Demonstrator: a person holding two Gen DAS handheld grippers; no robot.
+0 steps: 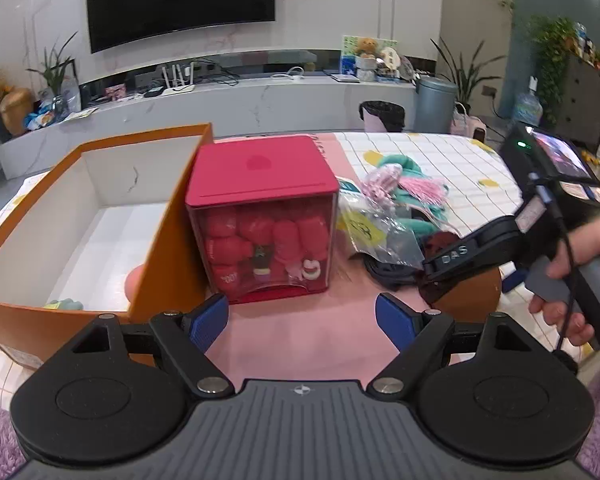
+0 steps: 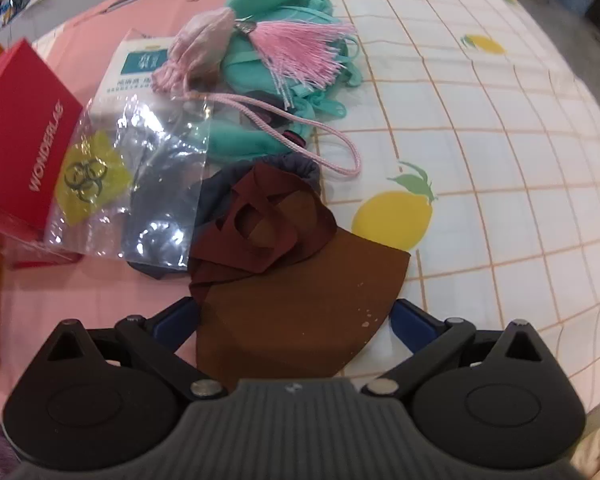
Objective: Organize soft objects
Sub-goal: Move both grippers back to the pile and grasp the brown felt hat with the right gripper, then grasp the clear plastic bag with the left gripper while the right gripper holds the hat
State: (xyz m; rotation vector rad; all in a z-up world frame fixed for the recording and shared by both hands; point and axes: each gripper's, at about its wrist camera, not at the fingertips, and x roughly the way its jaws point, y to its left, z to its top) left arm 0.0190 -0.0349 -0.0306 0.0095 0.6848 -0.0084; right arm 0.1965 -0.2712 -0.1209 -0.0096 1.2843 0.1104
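Note:
My left gripper stands open above the pink mat, facing a red cube container packed with red soft items. Left of the cube is an open orange box; a teal item lies in its near corner. A hand holds my right gripper low over the pile of soft things. In the right wrist view my right gripper is open, with a brown cloth lying between its fingers. Beyond the cloth lie dark blue fabric, a clear plastic bag, a teal pouch and a pink tasselled sachet.
A white packet lies under the sachet. The checked lemon-print tablecloth stretches right of the pile to the table's edge. Past the table stand a TV wall, a low cabinet and bins.

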